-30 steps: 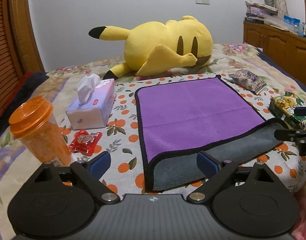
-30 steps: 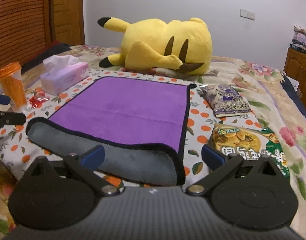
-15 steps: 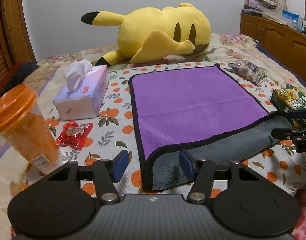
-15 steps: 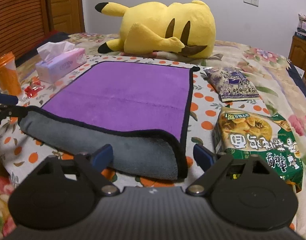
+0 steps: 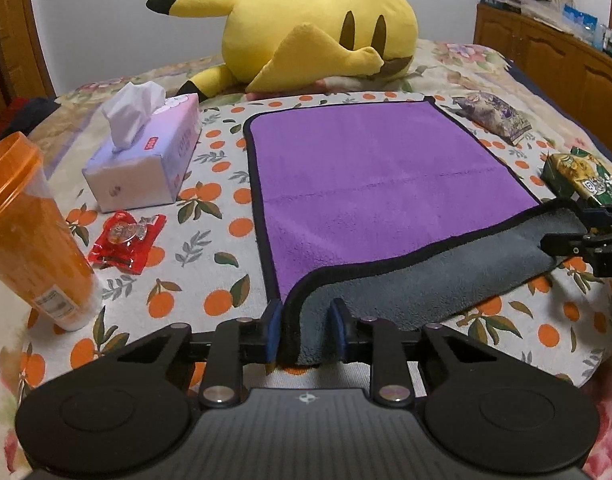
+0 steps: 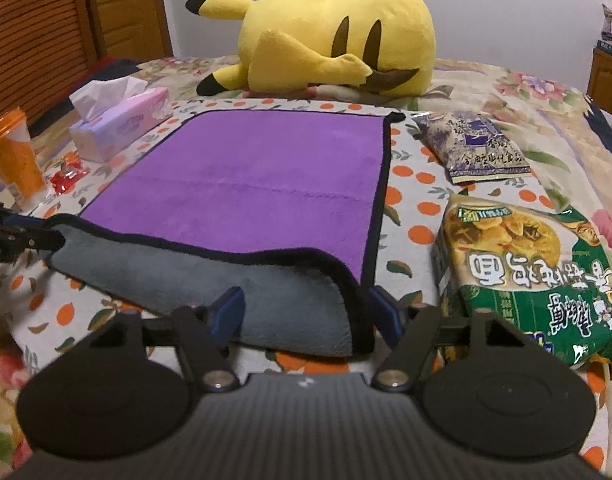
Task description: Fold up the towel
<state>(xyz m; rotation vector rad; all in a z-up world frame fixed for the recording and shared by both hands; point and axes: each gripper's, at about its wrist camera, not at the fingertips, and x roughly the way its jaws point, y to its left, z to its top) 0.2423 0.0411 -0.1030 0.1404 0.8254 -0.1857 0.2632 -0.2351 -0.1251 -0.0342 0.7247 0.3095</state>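
Note:
A purple towel (image 5: 378,176) with black trim and a grey underside lies flat on the bed; its near edge is turned back, grey side up. It also shows in the right wrist view (image 6: 257,176). My left gripper (image 5: 306,330) has narrowed around the towel's near left corner, with the cloth between its blue pads. My right gripper (image 6: 306,312) straddles the near right corner, jaws still apart. Each gripper shows in the other's view, the right one (image 5: 578,236) and the left one (image 6: 21,236).
A yellow plush toy (image 5: 306,36) lies behind the towel. A tissue box (image 5: 145,152), an orange cup (image 5: 29,236) and a red packet (image 5: 125,240) are to the left. Two snack bags (image 6: 526,280) (image 6: 474,144) lie to the right.
Both grippers have moved forward onto the towel's near corners. The left jaws have closed in from wide open onto the corner; the right jaws have narrowed.

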